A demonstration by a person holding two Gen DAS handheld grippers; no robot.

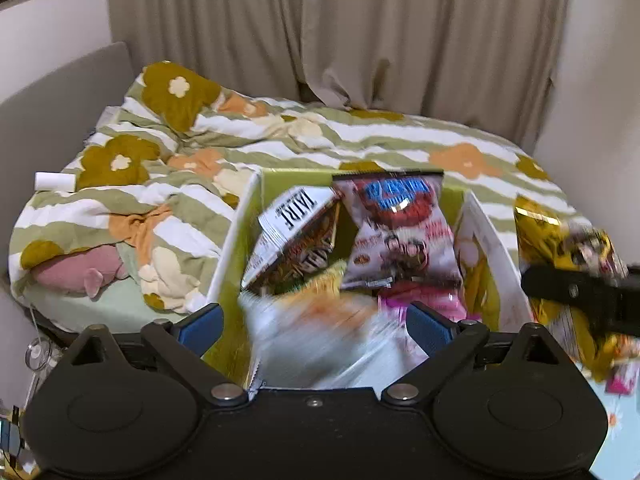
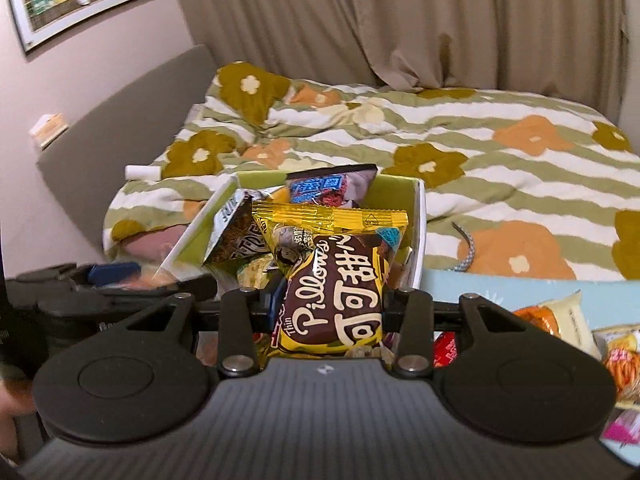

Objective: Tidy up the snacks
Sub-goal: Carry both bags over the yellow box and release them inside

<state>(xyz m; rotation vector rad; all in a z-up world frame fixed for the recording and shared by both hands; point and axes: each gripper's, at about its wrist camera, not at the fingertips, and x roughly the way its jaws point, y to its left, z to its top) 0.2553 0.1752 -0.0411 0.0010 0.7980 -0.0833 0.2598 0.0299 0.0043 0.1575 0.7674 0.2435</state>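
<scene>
A snack box [image 1: 230, 248], white outside and green inside, stands on the bed with several packets upright in it, among them a white-topped packet [image 1: 292, 236] and a red and blue bag [image 1: 400, 232]. My left gripper [image 1: 316, 328] hangs over the box's near end, open, its blue pads [image 1: 200, 328] wide apart. A blurred white and orange packet [image 1: 320, 340] lies between them, and neither pad presses on it. My right gripper [image 2: 328, 300] is shut on a yellow and brown Pillows packet [image 2: 336, 280], held just in front of the box [image 2: 418, 232]. In the left wrist view that packet [image 1: 560, 236] shows at the right.
A rumpled duvet [image 1: 360, 140] with green stripes and flowers covers the bed, with a pink plush [image 1: 80, 272] at its left edge. A pale blue surface [image 2: 480, 284] at the near right carries more snack packets [image 2: 560, 316]. A grey headboard [image 2: 120, 112] and beige curtains [image 2: 400, 20] close off the back.
</scene>
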